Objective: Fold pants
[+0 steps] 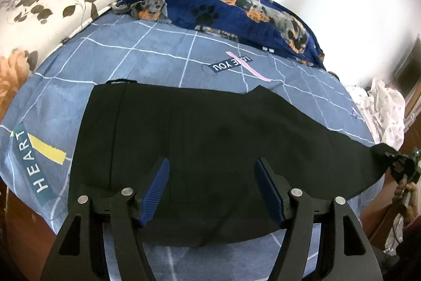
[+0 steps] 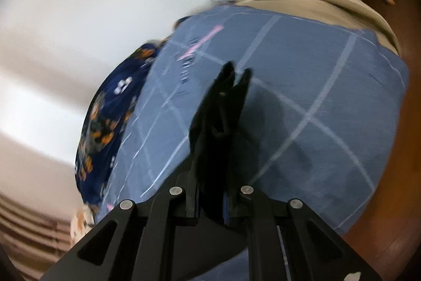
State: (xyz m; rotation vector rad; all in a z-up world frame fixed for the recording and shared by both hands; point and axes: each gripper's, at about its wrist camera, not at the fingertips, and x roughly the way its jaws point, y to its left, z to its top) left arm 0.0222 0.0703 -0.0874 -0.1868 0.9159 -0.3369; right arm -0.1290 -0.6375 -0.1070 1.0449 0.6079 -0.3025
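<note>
I have the black pants (image 1: 210, 138) lying flat on the bed (image 1: 147, 54), already doubled leg on leg. My right gripper (image 2: 232, 86) has its jaws clamped on the hem end, lifted; my left gripper (image 1: 210, 186) hovers, jaws apart, over the waist. The crosswise folds remain.

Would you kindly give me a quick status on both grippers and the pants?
Left gripper open above pants. Right gripper shut on the leg end, lifting it off the bed. Nothing in the way.
</note>
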